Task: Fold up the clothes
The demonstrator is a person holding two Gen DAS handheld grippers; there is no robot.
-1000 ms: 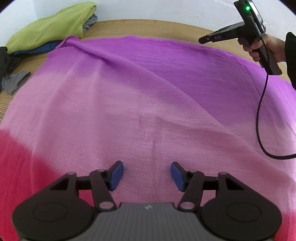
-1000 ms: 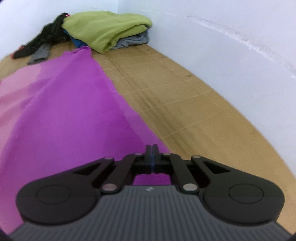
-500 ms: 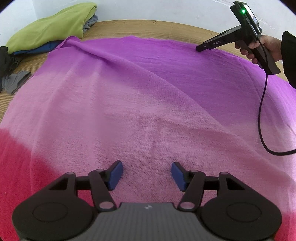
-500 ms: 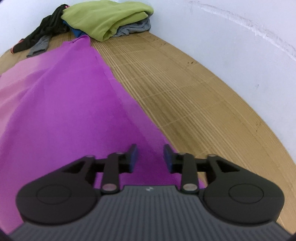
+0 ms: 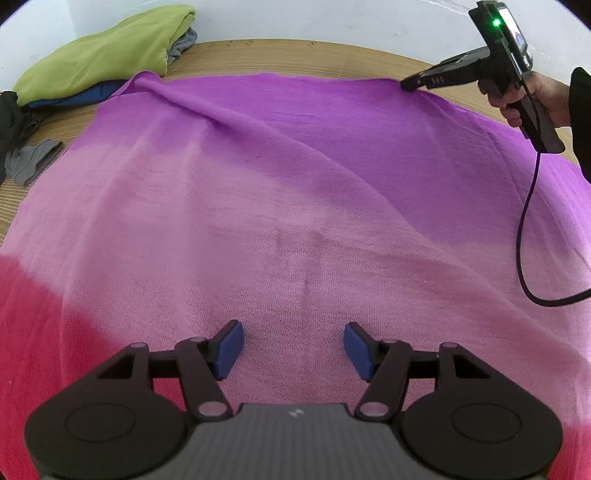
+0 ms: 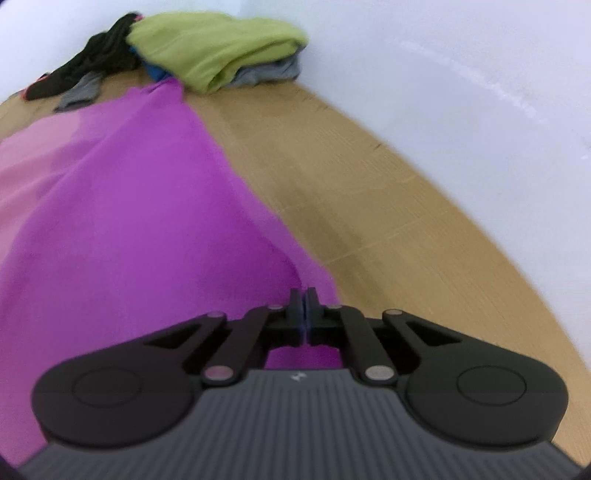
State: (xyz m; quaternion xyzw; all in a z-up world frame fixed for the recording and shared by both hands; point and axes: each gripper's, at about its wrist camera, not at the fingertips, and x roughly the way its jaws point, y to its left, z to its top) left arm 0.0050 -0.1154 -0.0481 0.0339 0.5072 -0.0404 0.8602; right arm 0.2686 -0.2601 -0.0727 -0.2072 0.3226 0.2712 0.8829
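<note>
A wide cloth [image 5: 280, 192] lies spread over the mat [image 6: 388, 206]. Seen from the left wrist, a pile of folded clothes [image 5: 103, 70] sits at ten o'clock against the wall [image 5: 332, 18], touching the cloth's far corner; the right gripper [image 5: 406, 84] meets the cloth's far edge at two o'clock.

A woven straw-coloured mat [image 5: 332, 59] covers the surface up to the white wall. A big cloth [image 5: 295, 192], purple fading through pink to red, lies spread flat over most of it. In the far corner a green garment [image 5: 103, 62] sits on blue and grey ones, with black clothing [image 6: 92, 66] and a grey piece [image 5: 31, 162] beside.
</note>
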